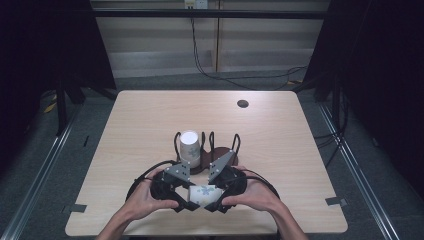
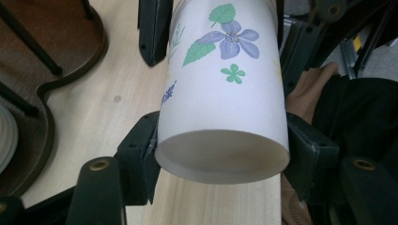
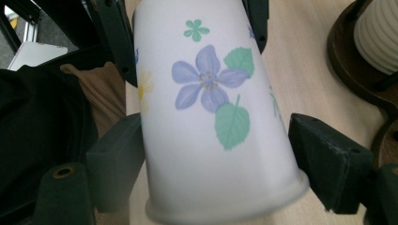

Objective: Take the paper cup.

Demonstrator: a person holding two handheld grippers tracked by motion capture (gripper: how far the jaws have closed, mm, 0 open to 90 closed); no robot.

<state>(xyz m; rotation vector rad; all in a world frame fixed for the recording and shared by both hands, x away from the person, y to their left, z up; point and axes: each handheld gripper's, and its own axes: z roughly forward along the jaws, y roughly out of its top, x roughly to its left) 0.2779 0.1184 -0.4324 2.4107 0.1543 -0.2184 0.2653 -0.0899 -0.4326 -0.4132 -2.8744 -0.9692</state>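
Flowered paper cup (image 1: 204,193) lying sideways low in the middle of the high view, just above the counter (image 1: 125,130). Left gripper (image 2: 220,154) jaws clamped on the base end. Right gripper (image 3: 220,164) jaws around the rim end, one pad standing off, not pressing. Second cup (image 1: 190,146) upside down on the wire rack (image 1: 220,150) just behind.

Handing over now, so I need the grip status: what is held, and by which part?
The flowered paper cup lies sideways between both grippers. The left gripper clamps its base end; the right gripper's jaws flank the rim end, one standing clear.
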